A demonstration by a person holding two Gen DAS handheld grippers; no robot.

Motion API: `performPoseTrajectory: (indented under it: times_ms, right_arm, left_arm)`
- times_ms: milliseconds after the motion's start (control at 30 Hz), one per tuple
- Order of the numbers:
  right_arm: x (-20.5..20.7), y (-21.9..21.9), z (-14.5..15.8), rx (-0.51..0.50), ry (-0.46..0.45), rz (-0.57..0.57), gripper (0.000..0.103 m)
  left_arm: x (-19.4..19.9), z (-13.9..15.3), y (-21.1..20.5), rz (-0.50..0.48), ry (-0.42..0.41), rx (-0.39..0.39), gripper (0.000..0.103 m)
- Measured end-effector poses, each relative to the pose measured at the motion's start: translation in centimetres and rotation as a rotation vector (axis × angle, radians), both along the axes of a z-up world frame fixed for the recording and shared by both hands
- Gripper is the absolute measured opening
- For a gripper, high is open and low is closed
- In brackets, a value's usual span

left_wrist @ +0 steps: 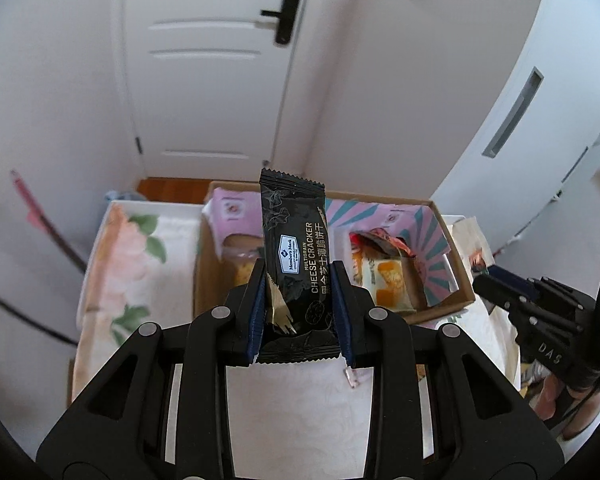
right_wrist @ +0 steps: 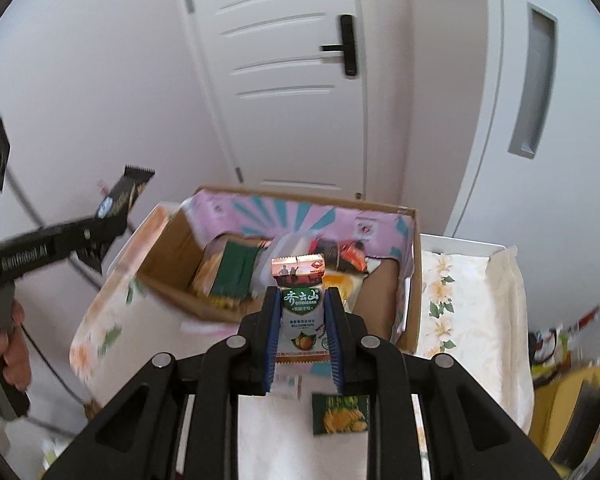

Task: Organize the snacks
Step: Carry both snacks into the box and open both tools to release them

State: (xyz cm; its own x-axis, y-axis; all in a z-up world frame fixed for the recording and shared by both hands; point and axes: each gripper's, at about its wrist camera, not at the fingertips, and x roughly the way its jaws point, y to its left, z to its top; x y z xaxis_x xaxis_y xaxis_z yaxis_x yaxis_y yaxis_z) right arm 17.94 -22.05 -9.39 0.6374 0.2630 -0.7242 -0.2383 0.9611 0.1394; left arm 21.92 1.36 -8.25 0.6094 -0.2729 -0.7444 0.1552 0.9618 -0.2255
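Observation:
My left gripper [left_wrist: 299,280] is shut on a black cheese cracker packet [left_wrist: 296,248], held upright above the table in front of the cardboard box [left_wrist: 458,280]. From the right wrist view the same packet [right_wrist: 120,196] sticks up from the left gripper at the far left. My right gripper [right_wrist: 302,312] is shut on a small white and green nut snack packet [right_wrist: 300,308], raised over the box [right_wrist: 414,272]. The box has a pink and teal lining and holds several snacks, among them a green packet [right_wrist: 236,276] and an orange-printed one [left_wrist: 392,280].
A floral cloth [left_wrist: 120,264] covers the table around the box. A small green packet [right_wrist: 340,414] lies on the cloth near the right gripper. A white door [left_wrist: 216,64] and cabinet stand behind. A yellow and dark object [right_wrist: 572,412] sits at the right edge.

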Motion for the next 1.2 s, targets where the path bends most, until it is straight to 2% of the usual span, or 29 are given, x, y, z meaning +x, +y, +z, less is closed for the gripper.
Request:
performPoseTrajectory:
  times_ms: [133, 367, 400, 433, 467, 500, 567, 733, 1067, 1200]
  right_arm:
    - [2.5, 0.4, 0.1, 0.037, 0.027, -0.052, 0.02]
    - [6.1, 1.6, -1.3, 0.045, 0.061, -0.031, 0.02]
    - [6.4, 1.7, -1.5, 0.048, 0.068, -0.029, 0.02]
    - [6.6, 1.7, -1.7, 0.052, 0.076, -0.027, 0.02]
    - [6.9, 1.7, -2.0, 0.055, 0.085, -0.025, 0.02]
    - [7.1, 1.6, -2.2, 0.056, 0.091, -0.024, 0.02]
    - [7.4, 1.5, -2.7, 0.063, 0.108, -0.02, 0.02]
    - [8.3, 1.1, -3.6, 0.076, 0.144, -0.018, 0.02]
    - [10.7, 2.3, -3.6, 0.074, 0.178, 0.011, 0.02]
    - [11.5, 2.6, -4.0, 0.114, 0.205, 0.01, 0.02]
  left_arm:
    - [2.9, -1.6, -0.6, -0.03, 0.044, -0.013, 0.027]
    - [6.3, -5.1, -1.9, -0.045, 0.136, 0.014, 0.027]
    - [6.7, -5.5, -2.2, -0.057, 0.145, 0.02, 0.03]
    - [6.9, -5.8, -2.5, -0.071, 0.146, 0.023, 0.036]
    - [7.0, -6.0, -2.7, -0.077, 0.143, 0.031, 0.066]
    - [7.1, -6.1, -3.0, -0.074, 0.139, 0.054, 0.101]
    - [6.7, -6.1, -3.1, -0.072, 0.119, 0.091, 0.103]
    - [6.2, -6.4, -2.5, -0.054, 0.129, 0.14, 0.103]
    - [4.7, -4.5, -0.8, 0.008, 0.079, 0.154, 0.103]
    - [4.0, -3.8, -0.4, 0.036, 0.061, 0.162, 0.103]
